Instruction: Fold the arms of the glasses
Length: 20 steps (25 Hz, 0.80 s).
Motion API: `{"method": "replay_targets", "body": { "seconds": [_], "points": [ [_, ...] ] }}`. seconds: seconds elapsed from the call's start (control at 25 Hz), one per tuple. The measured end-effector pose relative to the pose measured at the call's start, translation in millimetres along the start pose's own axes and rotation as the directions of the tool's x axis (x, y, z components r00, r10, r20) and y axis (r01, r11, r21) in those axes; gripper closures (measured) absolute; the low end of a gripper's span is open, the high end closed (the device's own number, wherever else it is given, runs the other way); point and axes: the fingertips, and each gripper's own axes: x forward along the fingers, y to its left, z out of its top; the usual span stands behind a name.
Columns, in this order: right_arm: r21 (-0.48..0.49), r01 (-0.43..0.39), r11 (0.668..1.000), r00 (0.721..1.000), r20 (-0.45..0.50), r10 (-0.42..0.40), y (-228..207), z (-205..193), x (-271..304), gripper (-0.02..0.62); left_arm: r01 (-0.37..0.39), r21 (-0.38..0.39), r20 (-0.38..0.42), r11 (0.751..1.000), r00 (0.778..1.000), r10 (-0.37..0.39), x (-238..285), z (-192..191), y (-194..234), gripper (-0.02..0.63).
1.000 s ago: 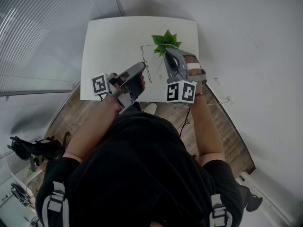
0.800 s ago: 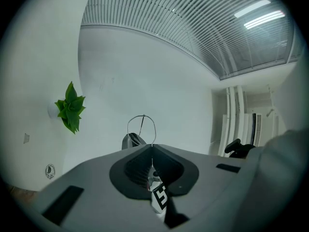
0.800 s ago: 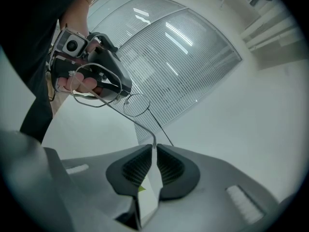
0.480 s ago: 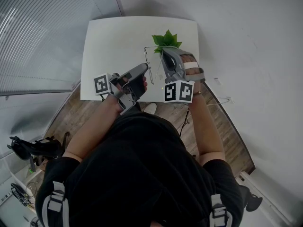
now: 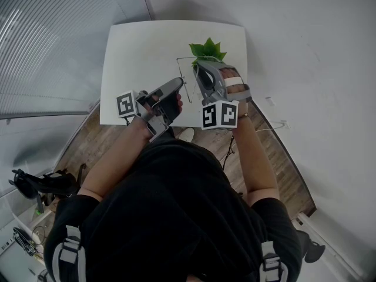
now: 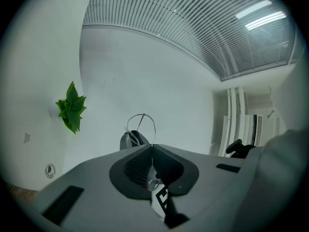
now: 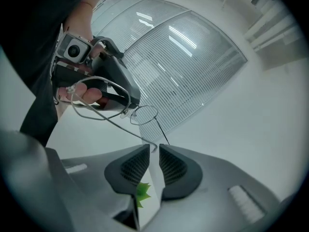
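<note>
Thin wire-rimmed glasses hang in the air above the white table, between my two grippers. My left gripper is shut on the frame. In the left gripper view one lens ring sticks up just past the closed jaws. In the right gripper view the right gripper has a narrow gap and its jaws are opening. The end of one glasses arm rests at the mouth of that gap, and the pads do not press on it. The other lens and the left gripper lie ahead.
A small green plant stands on the table just beyond the right gripper and also shows in the left gripper view. The table's near edge runs under both hands, with wooden floor below. Slatted blinds fill the left side.
The right gripper has drifted slightly left, closer to the left gripper, bringing the glasses arm inward. The left gripper has kept still with the frame in it.
</note>
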Motion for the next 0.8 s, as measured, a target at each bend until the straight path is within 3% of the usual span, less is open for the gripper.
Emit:
{"method": "replay_targets", "body": {
  "seconds": [0.4,0.8],
  "points": [
    [0.058,0.010,0.998,1.000,-0.004,-0.009,1.8,-0.5,1.8,0.514,0.011,0.005,0.013,1.000,1.000,-0.011,-0.9,4.1,-3.3,0.594],
    [0.055,0.017,0.998,1.000,0.011,-0.018,-0.4,3.8,3.8,0.560,0.007,-0.006,0.004,1.000,1.000,-0.006,1.8,2.3,1.1,0.594]
  ]
}}
